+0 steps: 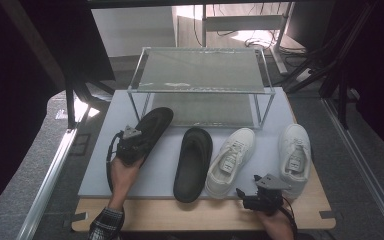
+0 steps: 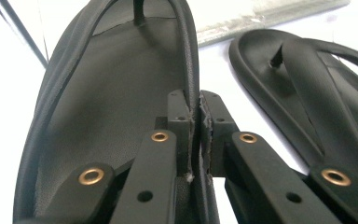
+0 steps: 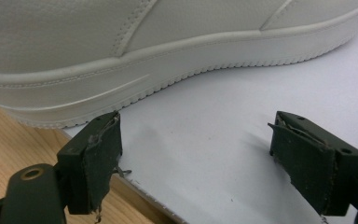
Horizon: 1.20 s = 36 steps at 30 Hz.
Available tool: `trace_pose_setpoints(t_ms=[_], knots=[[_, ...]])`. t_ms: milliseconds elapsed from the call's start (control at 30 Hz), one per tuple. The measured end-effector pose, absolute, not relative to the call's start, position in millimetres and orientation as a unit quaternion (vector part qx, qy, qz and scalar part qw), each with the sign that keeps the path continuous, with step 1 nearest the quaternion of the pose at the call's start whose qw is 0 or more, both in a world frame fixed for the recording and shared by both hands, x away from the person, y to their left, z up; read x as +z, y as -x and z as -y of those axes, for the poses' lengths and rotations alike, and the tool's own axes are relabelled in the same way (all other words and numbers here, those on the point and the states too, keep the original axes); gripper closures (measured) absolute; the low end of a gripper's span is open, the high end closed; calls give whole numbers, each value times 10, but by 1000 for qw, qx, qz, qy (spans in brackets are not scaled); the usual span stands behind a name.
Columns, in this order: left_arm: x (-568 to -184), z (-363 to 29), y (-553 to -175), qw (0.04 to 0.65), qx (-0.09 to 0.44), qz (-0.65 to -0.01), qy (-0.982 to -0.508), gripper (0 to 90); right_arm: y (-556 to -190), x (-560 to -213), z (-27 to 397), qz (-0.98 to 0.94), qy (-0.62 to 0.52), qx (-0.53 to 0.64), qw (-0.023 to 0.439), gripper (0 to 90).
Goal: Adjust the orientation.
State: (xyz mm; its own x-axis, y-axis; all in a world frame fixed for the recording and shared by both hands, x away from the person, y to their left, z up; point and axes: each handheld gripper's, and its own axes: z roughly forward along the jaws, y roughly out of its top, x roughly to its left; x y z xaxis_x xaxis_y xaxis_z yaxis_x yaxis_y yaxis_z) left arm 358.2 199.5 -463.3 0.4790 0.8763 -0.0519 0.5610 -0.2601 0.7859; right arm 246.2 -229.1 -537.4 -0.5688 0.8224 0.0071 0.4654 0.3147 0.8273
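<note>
Now the left gripper has the black flip-flop pinched by its side rim: in the left gripper view the two jaws are clamped almost together with the thin edge of the flip-flop squeezed between the pads, sole spreading off to one side of them. That shoe sits at the left of the grey mat, toe angled toward the wire rack, its heel under the gripper. Just beside it lies the second flip-flop, flat on the mat and apart from the first. Over on the right, the right gripper hangs low at the mat's front edge with its jaws spread wide, gripping nothing; through the right gripper view the white sneaker sits just beyond the fingers, one pad near its sole, whether touching I cannot tell. The rack's two mesh shelves carry no shoes. A second white sneaker rests farther right.
</note>
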Motion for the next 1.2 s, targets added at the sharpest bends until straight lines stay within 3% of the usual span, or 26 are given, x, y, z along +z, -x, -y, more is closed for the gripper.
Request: trace_pose_setpoints(t_ms=[800, 1200], knots=[[-4770, -1728, -4096, 390, 238, -517, -723, 837, -2464, -5375, 2291, -783, -410, 416, 214, 164], [-4864, -1526, -4321, 364, 256, -527, -724, 836, -2465, -5376, 2290, -783, -409, 417, 214, 159]])
